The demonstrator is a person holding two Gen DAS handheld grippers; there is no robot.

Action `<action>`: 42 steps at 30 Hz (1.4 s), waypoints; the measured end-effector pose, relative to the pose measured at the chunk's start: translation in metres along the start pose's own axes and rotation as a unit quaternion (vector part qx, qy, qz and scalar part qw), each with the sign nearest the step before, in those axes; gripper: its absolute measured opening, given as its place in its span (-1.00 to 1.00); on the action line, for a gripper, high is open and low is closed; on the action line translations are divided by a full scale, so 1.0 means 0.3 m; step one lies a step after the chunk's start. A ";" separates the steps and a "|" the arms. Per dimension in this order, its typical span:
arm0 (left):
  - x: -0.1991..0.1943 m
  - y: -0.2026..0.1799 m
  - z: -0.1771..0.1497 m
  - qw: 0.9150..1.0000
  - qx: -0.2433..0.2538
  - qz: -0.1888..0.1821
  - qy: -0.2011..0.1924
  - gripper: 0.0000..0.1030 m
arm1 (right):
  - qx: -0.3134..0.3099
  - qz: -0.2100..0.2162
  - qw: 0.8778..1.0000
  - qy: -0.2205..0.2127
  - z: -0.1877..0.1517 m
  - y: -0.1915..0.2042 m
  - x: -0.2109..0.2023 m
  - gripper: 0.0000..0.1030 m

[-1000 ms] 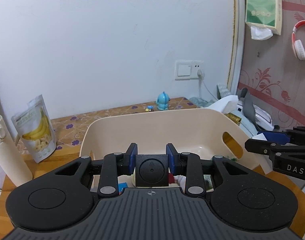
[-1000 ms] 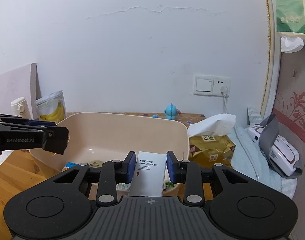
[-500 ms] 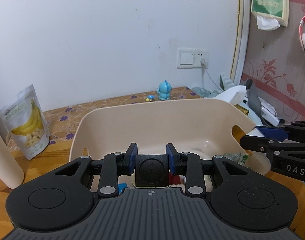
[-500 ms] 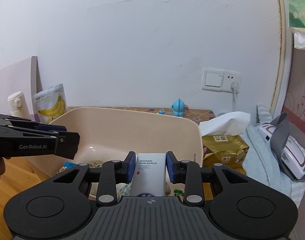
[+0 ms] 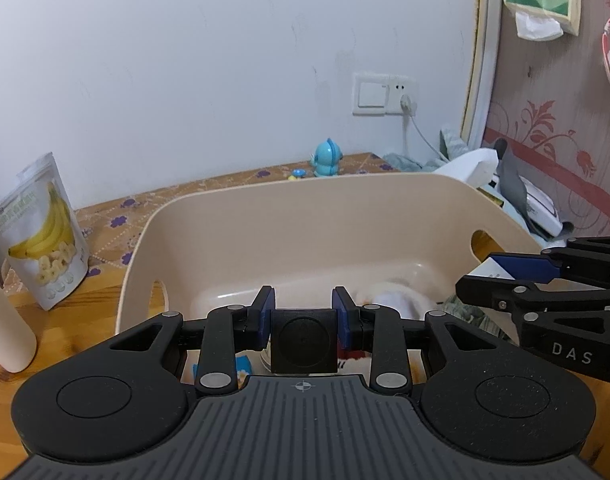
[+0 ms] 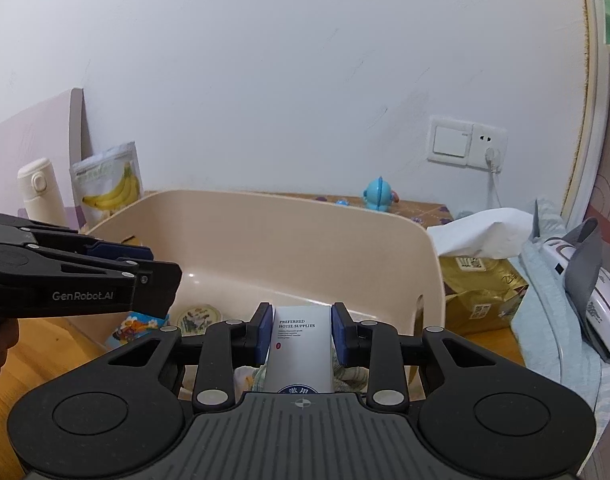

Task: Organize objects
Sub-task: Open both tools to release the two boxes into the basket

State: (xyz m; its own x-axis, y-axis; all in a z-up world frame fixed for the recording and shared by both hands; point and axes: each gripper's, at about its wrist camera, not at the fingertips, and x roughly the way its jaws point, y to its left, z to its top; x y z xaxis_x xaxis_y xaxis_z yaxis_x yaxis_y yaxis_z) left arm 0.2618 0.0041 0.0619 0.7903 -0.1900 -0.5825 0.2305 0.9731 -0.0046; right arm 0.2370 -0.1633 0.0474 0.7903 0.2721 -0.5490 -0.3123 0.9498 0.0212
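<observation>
A beige plastic tub stands on the wooden table. Over its near rim my left gripper is shut on a black square block. My right gripper is shut on a white box printed "PREFERRED HOTEL SUPPLIES", also over the tub's near side. Inside the tub lie several small items: a round tin, a blue packet and a white cloth. From the left wrist view the right gripper shows at the right, and the left gripper shows at the left of the right wrist view.
A banana chips pouch and a cream bottle stand left of the tub. A blue toy figure sits by the wall. A gold tissue pack and a white device on cloth lie to the right.
Both grippers have moved forward over the tub, keeping hold of the black block and the white box. The views shifted slightly rightward.
</observation>
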 end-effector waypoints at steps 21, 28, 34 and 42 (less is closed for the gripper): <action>-0.045 0.012 0.003 1.000 -0.028 0.013 -0.003 0.15 | -0.007 0.000 1.000 -0.007 -0.007 0.016 -0.051 0.33; -0.115 -0.001 0.007 0.999 -0.030 0.017 -0.018 0.27 | -0.006 -0.002 1.000 -0.024 -0.004 0.017 -0.121 0.52; -0.176 -0.019 -0.003 0.999 -0.029 0.021 -0.027 0.32 | -0.011 -0.003 0.999 -0.032 -0.012 0.027 -0.183 0.81; -0.250 -0.043 -0.036 0.999 -0.026 0.022 -0.032 0.43 | -0.014 -0.008 0.999 -0.036 -0.041 0.037 -0.256 0.92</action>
State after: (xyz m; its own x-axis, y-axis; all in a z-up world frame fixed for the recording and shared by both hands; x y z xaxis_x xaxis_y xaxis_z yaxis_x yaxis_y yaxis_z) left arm 0.1934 0.0071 0.0971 0.8337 -0.1525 -0.5308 0.1655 0.9859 -0.0233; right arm 0.1664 -0.1756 0.0794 0.8313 0.2681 -0.4869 -0.3124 0.9499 -0.0104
